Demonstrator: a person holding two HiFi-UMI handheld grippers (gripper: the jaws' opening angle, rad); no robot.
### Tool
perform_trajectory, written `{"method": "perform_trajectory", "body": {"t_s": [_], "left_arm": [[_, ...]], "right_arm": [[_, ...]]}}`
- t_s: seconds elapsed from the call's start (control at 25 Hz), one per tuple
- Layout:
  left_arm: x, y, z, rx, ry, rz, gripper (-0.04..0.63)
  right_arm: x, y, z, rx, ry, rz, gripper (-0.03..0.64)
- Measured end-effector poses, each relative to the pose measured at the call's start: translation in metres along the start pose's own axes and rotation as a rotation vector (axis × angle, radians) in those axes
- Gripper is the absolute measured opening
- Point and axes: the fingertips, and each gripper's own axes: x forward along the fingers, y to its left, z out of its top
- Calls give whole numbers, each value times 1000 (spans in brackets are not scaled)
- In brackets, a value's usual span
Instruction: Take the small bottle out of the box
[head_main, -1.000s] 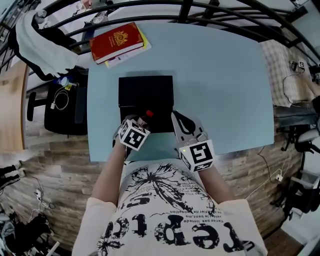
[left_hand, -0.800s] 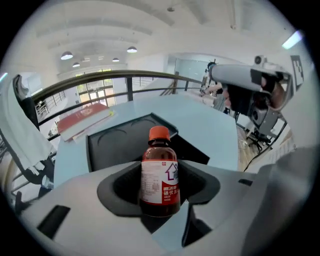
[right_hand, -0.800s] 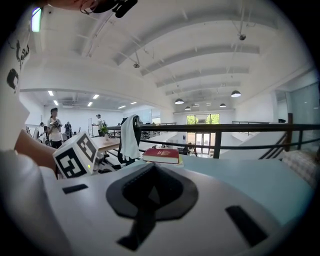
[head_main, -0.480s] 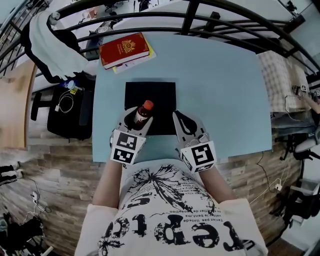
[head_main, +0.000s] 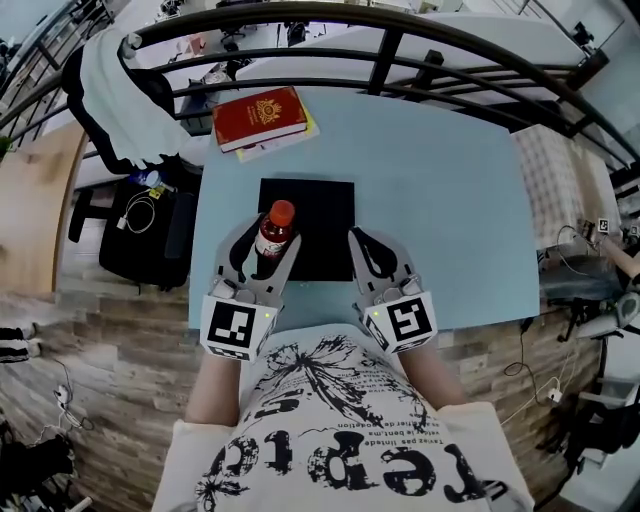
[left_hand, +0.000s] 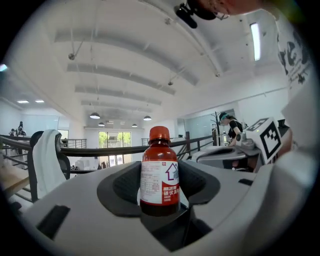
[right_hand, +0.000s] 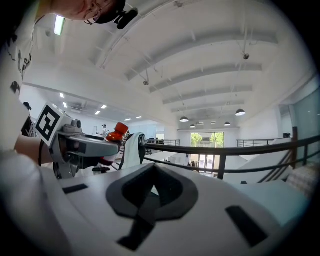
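A small brown bottle (head_main: 272, 232) with a red cap and a white-and-red label stands upright between the jaws of my left gripper (head_main: 262, 255), which is shut on it. The bottle (left_hand: 160, 175) fills the middle of the left gripper view, clamped low on its body by the left gripper (left_hand: 160, 186). It is raised over the near left part of the flat black box (head_main: 322, 215) on the light blue table (head_main: 440, 190). My right gripper (head_main: 368, 252) hovers at the box's near right corner, shut and empty (right_hand: 152, 192). From the right gripper view the bottle's cap (right_hand: 117, 131) shows at the left.
A red book (head_main: 262, 117) on a yellow one lies at the table's far left corner. A black railing (head_main: 385, 50) runs behind the table. A chair with a white cloth (head_main: 115, 100) and a black bag (head_main: 140, 235) stand to the left.
My left gripper has risen and drawn back towards me with the bottle, lifting it up from the box. The right gripper has stayed beside the box.
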Motion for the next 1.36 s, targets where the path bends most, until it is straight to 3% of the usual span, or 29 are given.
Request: {"method": "perform_trajectory", "body": {"t_s": [0.12,0.24,0.64,1.36], "left_arm": [[-9,6,10,-4,-66,28,232],[-12,10,11,-11,-79,37,232],[-6,7,7,-22,-56,15,232],[-2,17,0,-55,-34,3,232]], "right_arm": [[0,0,6,-10,-14,0,11],[1,0,11,-25,-26,3,11],[2,-1,19,-58,-43,8,9],[11,-1,12,-22,-41,-10,9]]}}
